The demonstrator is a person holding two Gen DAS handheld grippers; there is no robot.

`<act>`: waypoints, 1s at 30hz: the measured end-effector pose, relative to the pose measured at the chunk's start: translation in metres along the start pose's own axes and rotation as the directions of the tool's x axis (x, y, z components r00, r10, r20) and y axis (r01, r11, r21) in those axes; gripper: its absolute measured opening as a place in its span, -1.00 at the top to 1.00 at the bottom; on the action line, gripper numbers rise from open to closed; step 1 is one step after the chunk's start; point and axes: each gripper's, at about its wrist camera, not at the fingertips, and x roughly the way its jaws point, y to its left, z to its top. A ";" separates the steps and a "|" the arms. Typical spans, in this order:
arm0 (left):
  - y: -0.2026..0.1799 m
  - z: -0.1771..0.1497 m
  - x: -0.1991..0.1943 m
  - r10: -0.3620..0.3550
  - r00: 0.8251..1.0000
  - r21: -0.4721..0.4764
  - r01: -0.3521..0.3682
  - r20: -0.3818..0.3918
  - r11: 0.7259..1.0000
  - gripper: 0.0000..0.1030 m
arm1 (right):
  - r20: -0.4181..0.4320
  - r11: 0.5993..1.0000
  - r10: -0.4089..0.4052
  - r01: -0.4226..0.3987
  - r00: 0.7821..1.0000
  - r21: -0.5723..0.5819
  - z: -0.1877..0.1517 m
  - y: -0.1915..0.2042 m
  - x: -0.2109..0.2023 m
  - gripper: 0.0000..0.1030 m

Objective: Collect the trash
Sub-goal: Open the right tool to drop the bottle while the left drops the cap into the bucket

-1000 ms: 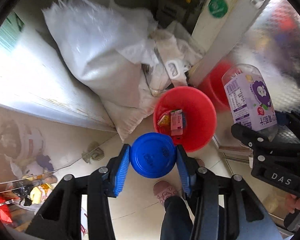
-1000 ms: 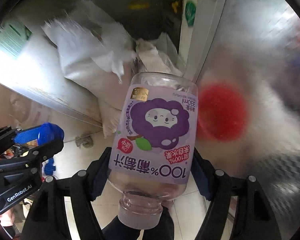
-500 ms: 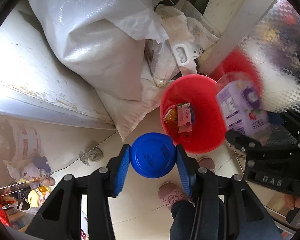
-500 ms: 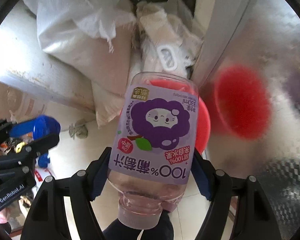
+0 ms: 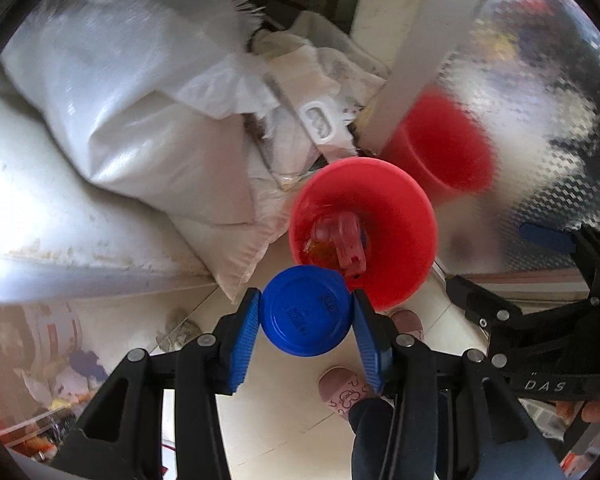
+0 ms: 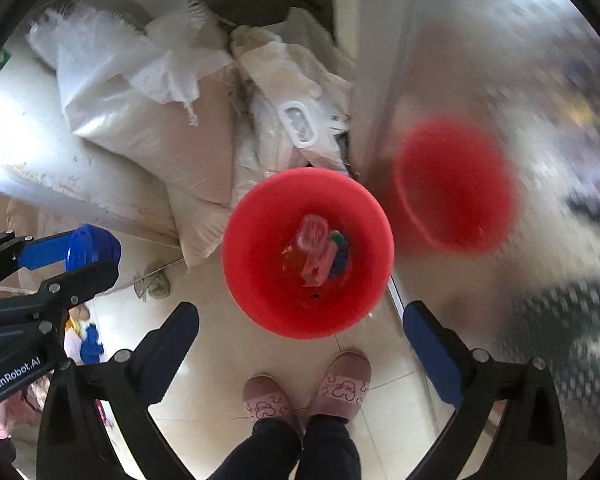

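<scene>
The left hand-held gripper (image 5: 306,316) clamps a round blue cap (image 5: 305,311) between its blue pads, which press on the cap's opposite edges. The cap's flat face is turned up toward the camera, so its short axis runs along the fingers, pointing down at the floor. It hangs just beside the near rim of the red bin (image 5: 416,208), partly overlapping that rim in the left wrist view.

The right hand-held gripper (image 6: 300,328) has its jaws opening and spread wide, with nothing between them; it hangs directly above the red bin (image 6: 252,220). At the bottom of the bin lies a clear plastic bottle (image 6: 312,236) among pink and orange wrappers (image 6: 320,264). The bottle is blurred, and its long axis cannot be told for sure.

The bin stands on a pale tiled floor (image 6: 220,360). Behind it, touching its far side, lean white woven sacks (image 6: 140,120) and a crumpled bag with a white plastic handle (image 6: 298,122). To the bin's right stands a patterned metal panel (image 6: 520,80) showing a blurred red reflection. A person's feet in pink slippers (image 6: 300,392) stand on the floor near the bin's front edge.
</scene>
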 end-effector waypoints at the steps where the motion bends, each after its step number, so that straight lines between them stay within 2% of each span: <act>1: -0.002 0.001 0.001 -0.006 1.000 0.012 0.006 -0.002 1.000 0.17 | -0.002 1.000 -0.003 0.003 1.000 0.019 -0.003 -0.002 0.000 -0.98; 8: -0.018 0.010 0.008 -0.034 0.999 0.084 0.034 -0.002 0.996 0.17 | 0.002 0.990 -0.040 0.039 0.999 0.133 -0.013 -0.018 -0.001 -0.98; 12: -0.024 0.018 0.018 -0.069 0.997 0.083 0.071 -0.027 0.994 0.17 | 0.007 0.980 -0.050 0.048 0.999 0.192 -0.015 -0.027 -0.003 -0.98; 15: -0.030 0.026 0.023 -0.054 0.998 0.086 0.056 -0.026 0.995 0.17 | -0.003 0.974 -0.053 0.052 0.999 0.221 -0.015 -0.034 -0.001 -0.98; 21: -0.042 0.037 0.029 -0.062 0.997 0.136 0.066 -0.036 0.988 0.17 | -0.002 0.967 -0.055 0.054 0.998 0.250 -0.016 -0.049 0.000 -0.98; 25: -0.047 0.041 0.035 -0.094 0.994 0.151 0.103 -0.062 0.983 0.17 | -0.006 0.962 -0.054 0.054 0.998 0.269 -0.018 -0.054 -0.001 -0.98; 30: -0.047 0.042 0.031 -0.069 0.997 0.147 0.074 -0.040 0.986 0.15 | -0.005 0.962 -0.054 0.054 0.999 0.268 -0.019 -0.053 -0.002 -0.98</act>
